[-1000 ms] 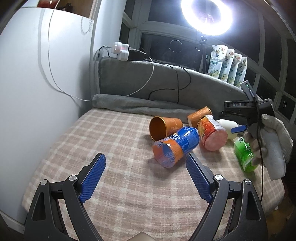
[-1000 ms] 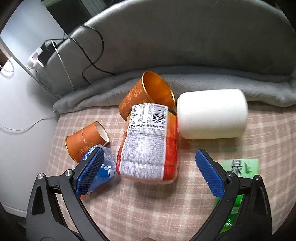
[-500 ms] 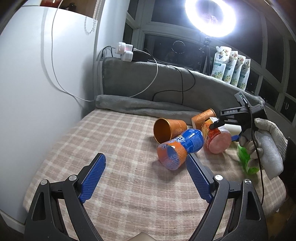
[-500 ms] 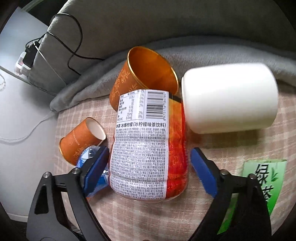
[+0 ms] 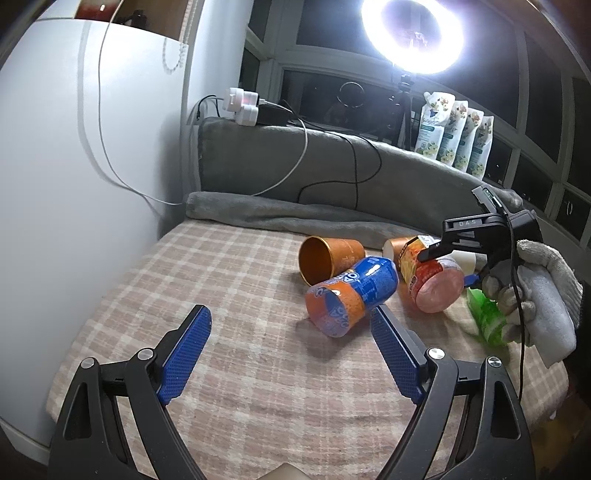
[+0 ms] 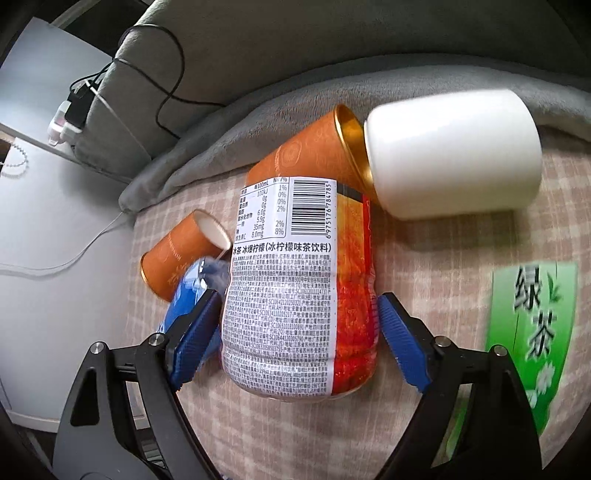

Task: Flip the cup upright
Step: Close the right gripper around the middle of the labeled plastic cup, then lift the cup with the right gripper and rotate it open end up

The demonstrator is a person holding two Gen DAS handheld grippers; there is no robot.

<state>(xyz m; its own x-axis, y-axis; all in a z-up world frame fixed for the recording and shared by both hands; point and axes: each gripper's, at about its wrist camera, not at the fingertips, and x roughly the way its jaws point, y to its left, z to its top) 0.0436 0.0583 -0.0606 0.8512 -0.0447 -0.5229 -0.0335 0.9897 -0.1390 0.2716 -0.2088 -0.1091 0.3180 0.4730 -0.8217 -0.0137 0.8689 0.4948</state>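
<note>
Several cups lie on their sides on the checked cloth (image 5: 229, 295). A red-orange label cup (image 6: 299, 280) lies between the pads of my right gripper (image 6: 299, 336), which is open around it, pads close to its sides but apart. It shows in the left wrist view (image 5: 434, 284) with the right gripper (image 5: 443, 258) over it. A blue-orange cup (image 5: 351, 295) lies in front of my left gripper (image 5: 288, 343), which is open and empty. Two orange paper cups (image 5: 328, 254) (image 6: 317, 147), a white cup (image 6: 450, 155) and a green cup (image 6: 532, 325) lie around.
A grey blanket roll (image 5: 280, 214) and grey cushion back (image 5: 332, 166) bound the far side. A white wall (image 5: 74, 184) stands at the left with cables and a power strip (image 5: 243, 107). A ring light (image 5: 413, 33) shines behind. The cloth's front edge is near.
My right gripper has moved down and forward over the red-orange cup, and its pads have narrowed around it. The left gripper has drawn slightly closer to the blue-orange cup.
</note>
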